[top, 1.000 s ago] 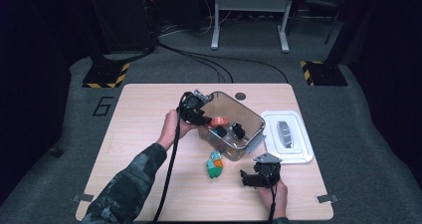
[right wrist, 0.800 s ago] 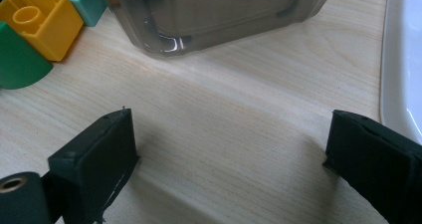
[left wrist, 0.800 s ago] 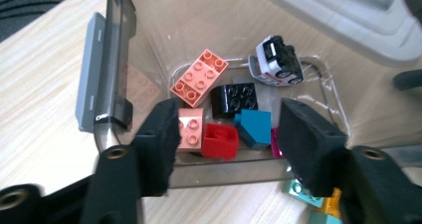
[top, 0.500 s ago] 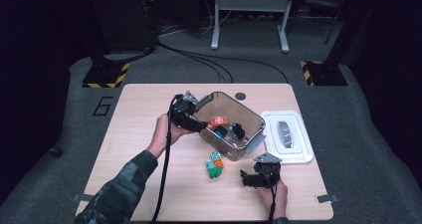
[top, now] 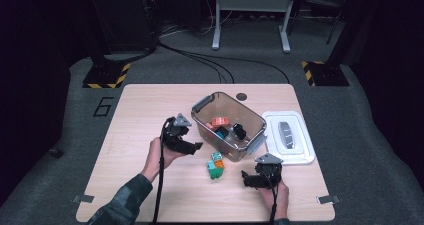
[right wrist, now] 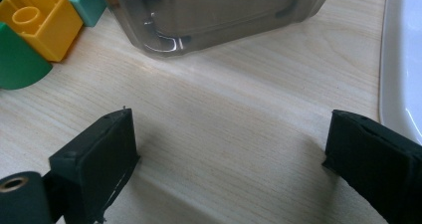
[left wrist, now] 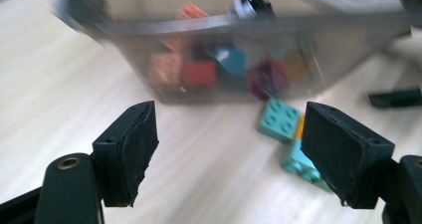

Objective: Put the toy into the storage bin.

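A clear plastic bin (top: 202, 105) holds several bricks, among them an orange one (top: 219, 121). Just in front of it on the table lies a small cluster of teal, orange and green bricks (top: 216, 166). My left gripper (top: 194, 146) hovers left of the bin and points at it. Its jaws have just been opening and stand open with nothing between them (left wrist: 229, 139); the blurred bin (left wrist: 124, 30) and a teal brick (left wrist: 279, 120) lie ahead. My right gripper (top: 245, 179) rests open near the front edge, right of the cluster. Bare wood lies between its jaws (right wrist: 229, 159), with a yellow brick (right wrist: 37, 22) ahead on the left.
A white lid (top: 289, 135) lies right of the bin, and its edge (right wrist: 403, 59) shows beside the right jaw. A green rounded brick (right wrist: 17, 59) sits below the yellow one. A black cable trails from the left gripper over the table's front.
My left gripper has drawn back from above the bin's near-left corner, moving left, toward the person and lower. The right gripper has stayed put.
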Demonstrator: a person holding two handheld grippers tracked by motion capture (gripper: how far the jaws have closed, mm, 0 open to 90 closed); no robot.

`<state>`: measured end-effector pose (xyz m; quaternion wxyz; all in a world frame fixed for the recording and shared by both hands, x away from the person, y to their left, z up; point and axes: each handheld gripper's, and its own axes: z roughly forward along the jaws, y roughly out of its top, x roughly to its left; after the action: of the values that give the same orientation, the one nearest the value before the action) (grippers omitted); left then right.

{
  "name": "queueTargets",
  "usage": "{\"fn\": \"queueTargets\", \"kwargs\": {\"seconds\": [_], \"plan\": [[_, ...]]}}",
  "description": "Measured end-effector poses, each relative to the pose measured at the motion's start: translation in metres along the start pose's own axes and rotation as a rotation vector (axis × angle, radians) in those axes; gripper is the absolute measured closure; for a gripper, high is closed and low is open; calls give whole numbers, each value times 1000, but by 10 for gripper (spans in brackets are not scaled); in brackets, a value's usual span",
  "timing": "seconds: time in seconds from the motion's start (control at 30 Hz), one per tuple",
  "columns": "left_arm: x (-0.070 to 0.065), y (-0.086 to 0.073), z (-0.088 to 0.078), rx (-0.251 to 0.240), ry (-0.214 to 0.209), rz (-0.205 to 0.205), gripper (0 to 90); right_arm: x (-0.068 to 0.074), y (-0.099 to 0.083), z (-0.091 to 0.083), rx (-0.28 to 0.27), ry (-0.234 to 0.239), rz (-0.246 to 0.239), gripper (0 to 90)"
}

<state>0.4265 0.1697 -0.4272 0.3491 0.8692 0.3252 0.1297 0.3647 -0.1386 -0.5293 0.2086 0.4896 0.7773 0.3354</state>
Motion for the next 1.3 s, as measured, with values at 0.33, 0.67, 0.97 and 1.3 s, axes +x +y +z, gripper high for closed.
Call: {"fn": "queueTargets", "kwargs": {"seconds": [0.33, 0.67, 0.97, 1.3], "plan": [[-32, -16, 39, 35, -72, 10, 214, 0, 0, 0, 0, -1, 0, 50], [-41, -17, 59, 63, -85, 32, 263, 0, 0, 0, 0, -1, 1, 50], [-34, -19, 60, 68, -69, 34, 325, 0, 0, 0, 0, -1, 1, 50], [-30, -23, 60, 75, -74, 26, 472, 0, 0, 0, 0, -2, 1, 51]]}}
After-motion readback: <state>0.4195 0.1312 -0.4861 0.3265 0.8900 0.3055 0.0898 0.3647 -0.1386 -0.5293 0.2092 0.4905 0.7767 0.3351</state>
